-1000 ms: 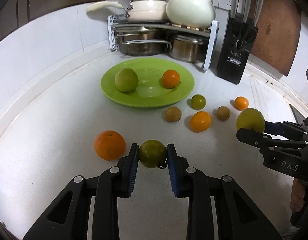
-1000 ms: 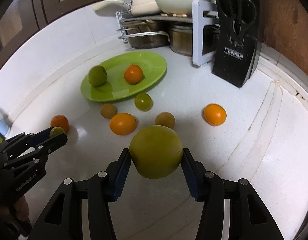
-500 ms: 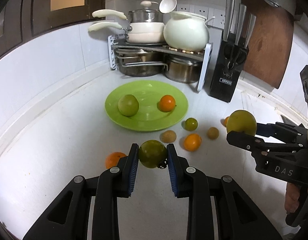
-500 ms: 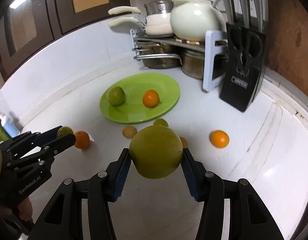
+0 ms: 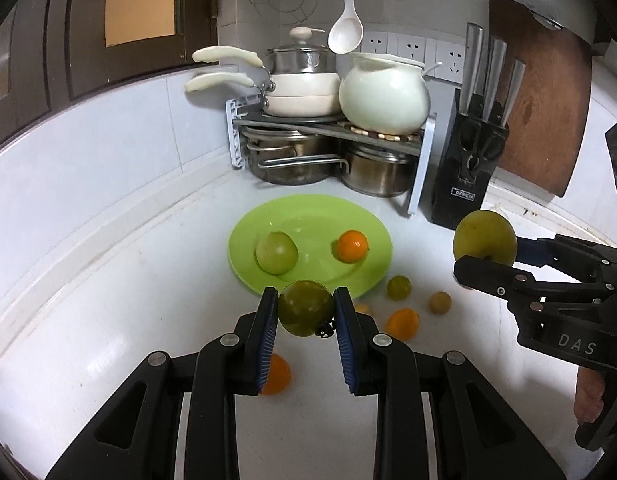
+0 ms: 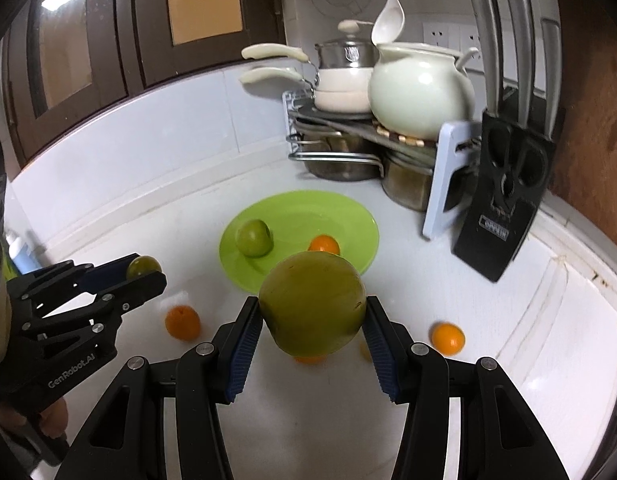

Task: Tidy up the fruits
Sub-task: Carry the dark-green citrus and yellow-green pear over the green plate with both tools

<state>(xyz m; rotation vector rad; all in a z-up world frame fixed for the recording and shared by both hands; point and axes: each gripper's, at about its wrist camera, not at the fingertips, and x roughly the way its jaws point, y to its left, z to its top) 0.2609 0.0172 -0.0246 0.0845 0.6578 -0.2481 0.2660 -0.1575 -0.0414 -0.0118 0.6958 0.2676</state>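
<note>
Both grippers carry fruit above the white counter (image 5: pixel 108 300).
Left gripper (image 5: pixel 306 312) clamps a small dark-green round fruit (image 5: pixel 304 312); right gripper (image 6: pixel 312 316) clamps a large yellow-green round fruit (image 6: pixel 312 308).

A white kitchen counter (image 5: pixel 108 300) meets a white tiled wall. In the far corner, a metal rack (image 5: pixel 332 128) holds cream pans (image 5: pixel 300 92) and a round white pot (image 5: pixel 384 94), with steel pots (image 5: pixel 292 160) beneath. To its right stand a black knife block (image 5: pixel 468 168) and a brown cutting board (image 5: pixel 544 92); a white ladle (image 5: pixel 345 32) hangs above.
</note>
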